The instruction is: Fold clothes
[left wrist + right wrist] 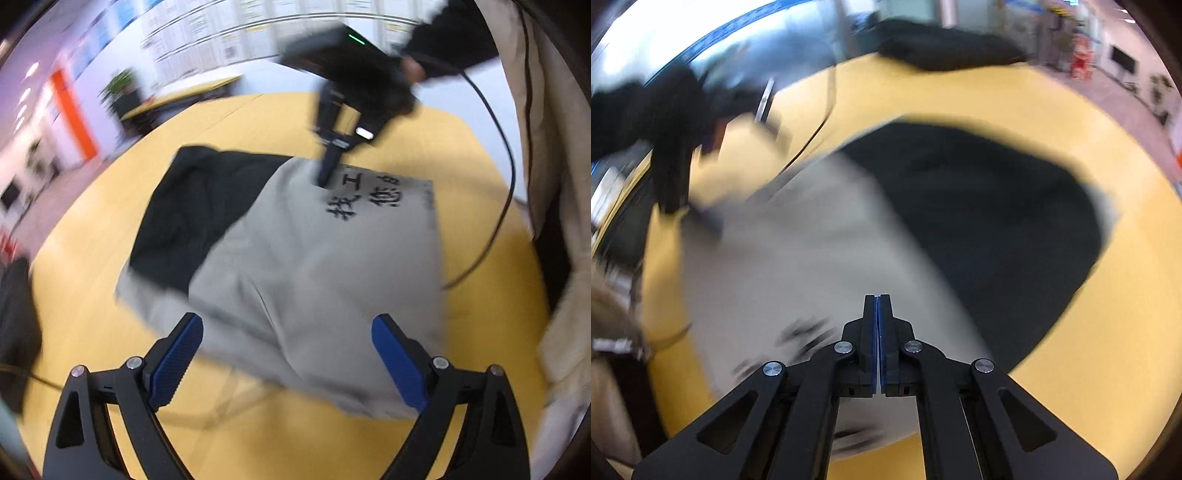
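A grey garment (314, 266) with black printed characters lies on the yellow table (92, 229), part folded, with a black part (199, 206) showing at its far left. My left gripper (288, 354) is open above the garment's near edge, holding nothing. My right gripper (327, 173) shows in the left wrist view with its fingers together, tip down on the grey cloth by the print. In the blurred right wrist view its fingers (878, 332) are shut above the grey cloth (798, 258); nothing shows between the pads. The black part (990, 229) lies to the right.
A black cable (498, 184) runs across the table's right side. Another dark garment (945, 48) lies at the table's far edge in the right wrist view; dark cloth (14, 325) also sits at the left. The person's beige clothing (546, 147) is at the right.
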